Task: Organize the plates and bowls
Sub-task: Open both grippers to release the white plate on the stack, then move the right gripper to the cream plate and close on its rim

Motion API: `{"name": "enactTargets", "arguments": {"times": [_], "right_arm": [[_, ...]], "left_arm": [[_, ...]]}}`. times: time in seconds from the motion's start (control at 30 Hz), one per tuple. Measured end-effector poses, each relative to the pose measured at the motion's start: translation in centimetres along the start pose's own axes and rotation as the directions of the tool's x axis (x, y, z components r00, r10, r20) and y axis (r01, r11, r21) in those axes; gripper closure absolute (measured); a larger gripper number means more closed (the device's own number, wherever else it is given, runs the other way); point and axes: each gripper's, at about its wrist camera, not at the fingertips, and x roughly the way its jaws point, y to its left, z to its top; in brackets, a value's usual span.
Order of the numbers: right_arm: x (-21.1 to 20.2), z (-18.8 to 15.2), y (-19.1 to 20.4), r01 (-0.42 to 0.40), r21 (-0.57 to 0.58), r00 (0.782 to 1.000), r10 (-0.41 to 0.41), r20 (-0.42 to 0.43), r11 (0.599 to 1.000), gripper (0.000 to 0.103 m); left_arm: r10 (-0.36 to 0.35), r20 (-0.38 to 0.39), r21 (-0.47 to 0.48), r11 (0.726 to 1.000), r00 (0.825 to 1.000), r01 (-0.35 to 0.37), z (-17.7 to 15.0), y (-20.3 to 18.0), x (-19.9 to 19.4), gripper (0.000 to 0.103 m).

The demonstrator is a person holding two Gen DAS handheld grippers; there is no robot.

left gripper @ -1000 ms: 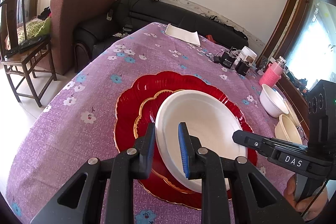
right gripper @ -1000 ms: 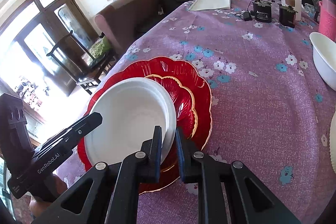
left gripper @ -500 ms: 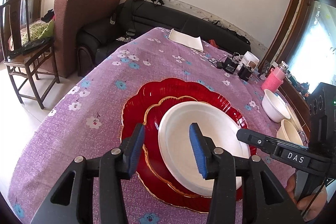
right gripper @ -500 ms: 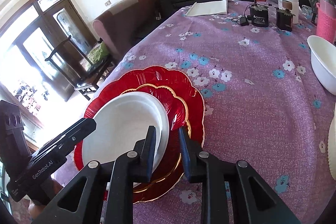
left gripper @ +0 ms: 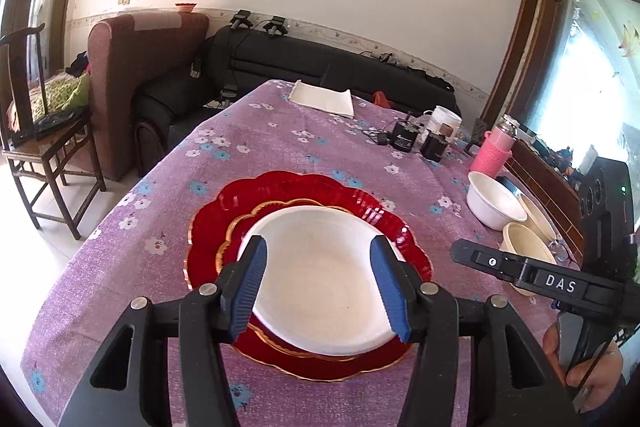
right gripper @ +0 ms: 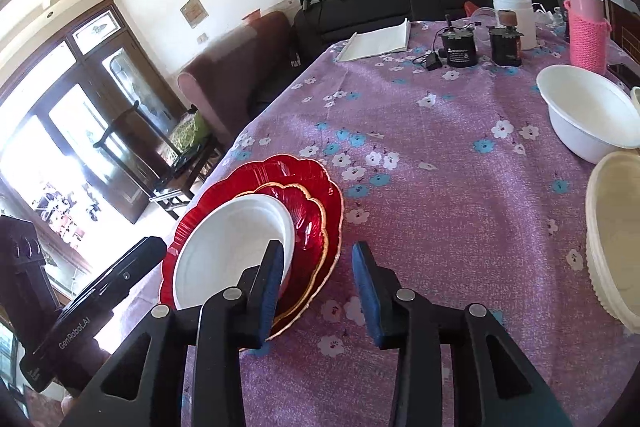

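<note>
A white plate [left gripper: 320,279] lies on a small red gold-rimmed plate [left gripper: 236,239], which lies on a large red scalloped plate [left gripper: 288,187]. The stack also shows in the right wrist view, with the white plate [right gripper: 232,247] on top. My left gripper [left gripper: 320,287] is open and empty, raised over the white plate's near side. My right gripper [right gripper: 318,295] is open and empty, above the stack's right edge. A white bowl [right gripper: 588,115] and a cream bowl [right gripper: 616,235] stand to the right.
The table has a purple flowered cloth [right gripper: 440,167]. At the far end lie a folded white cloth [left gripper: 322,99], two black devices [left gripper: 404,137], a white cup [left gripper: 444,121] and a pink bottle [left gripper: 496,155]. A sofa and a wooden chair stand beyond the table's edges.
Both grippers have let go of the white plate, opened wide and drawn back upward. The white plate now lies flat on the red plates.
</note>
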Motion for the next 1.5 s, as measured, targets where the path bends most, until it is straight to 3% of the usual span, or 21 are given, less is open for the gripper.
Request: {"name": "enactTargets", "arguments": {"times": [0.27, 0.43, 0.53, 0.63, 0.7, 0.77, 0.87, 0.93, 1.0, 1.07, 1.2, 1.33, 1.4, 1.5], "right_arm": [[-4.2, -0.7, -4.3, 0.023, 0.071, 0.998, -0.028, 0.063, 0.997, 0.063], [-8.6, -1.2, -8.2, 0.034, 0.148, 0.990, -0.054, 0.131, 0.988, 0.064], [-12.0, -1.2, -11.7, 0.083, 0.214, 0.975, -0.123, 0.184, 0.973, 0.063], [-15.3, -1.0, -16.2, 0.171, 0.315, 0.943, -0.247, 0.221, 0.934, 0.055], [-16.4, -0.8, -19.5, 0.243, 0.380, 0.919, -0.337, 0.206, 0.893, 0.055], [-16.0, -0.3, -22.4, 0.295, 0.411, 0.915, -0.379, 0.139, 0.863, 0.056], [-14.3, -0.4, -25.3, 0.217, 0.455, 0.952, -0.290, 0.096, 0.864, 0.055], [-13.2, -0.6, -25.9, 0.184, 0.480, 0.964, -0.254, 0.083, 0.858, 0.057], [-12.6, -1.0, -25.8, 0.147, 0.496, 0.974, -0.213, 0.079, 0.856, 0.071], [-13.1, -1.4, -25.2, 0.144, 0.492, 0.973, -0.214, 0.089, 0.858, 0.071], [-14.0, -3.6, -21.5, 0.100, 0.479, 0.984, -0.158, 0.082, 0.872, 0.069], [-13.0, -6.3, -16.4, 0.008, 0.360, 1.000, 0.000, -0.022, 0.933, 0.069], [-13.3, -7.0, -15.4, 0.022, 0.319, 0.999, -0.006, -0.053, 0.948, 0.069], [-15.4, -7.2, -17.0, 0.067, 0.348, 0.998, -0.070, -0.003, 0.935, 0.069]], "left_arm": [[-0.101, -0.053, 0.152, 0.982, 0.993, 0.108, -2.6, -7.5, 1.1, 0.047], [-0.153, -0.158, 0.255, 0.948, 0.976, 0.189, -6.0, -12.1, 3.8, 0.045], [-0.145, -0.207, 0.304, 0.931, 0.968, 0.204, -7.4, -13.6, 4.9, 0.045], [-0.159, -0.192, 0.298, 0.931, 0.968, 0.212, -7.0, -13.4, 4.6, 0.042], [-0.166, -0.224, 0.278, 0.934, 0.960, 0.226, -7.0, -13.1, 5.2, 0.042], [-0.168, -0.226, 0.266, 0.937, 0.960, 0.227, -6.9, -12.9, 5.3, 0.042], [-0.168, -0.232, 0.270, 0.935, 0.958, 0.230, -6.9, -13.1, 5.3, 0.042], [-0.166, -0.233, 0.274, 0.934, 0.958, 0.229, -7.0, -13.1, 5.3, 0.042], [-0.168, -0.237, 0.275, 0.933, 0.957, 0.232, -7.1, -13.2, 5.3, 0.042], [-0.171, -0.241, 0.274, 0.932, 0.955, 0.236, -7.1, -13.2, 5.4, 0.042], [-0.179, -0.244, 0.272, 0.931, 0.953, 0.245, -7.0, -13.2, 5.4, 0.042], [-0.188, -0.244, 0.269, 0.929, 0.951, 0.253, -7.0, -13.1, 5.3, 0.041], [-0.189, -0.242, 0.269, 0.929, 0.952, 0.253, -7.0, -13.1, 5.3, 0.041], [-0.191, -0.238, 0.269, 0.929, 0.952, 0.254, -7.1, -13.1, 5.1, 0.041]]}}
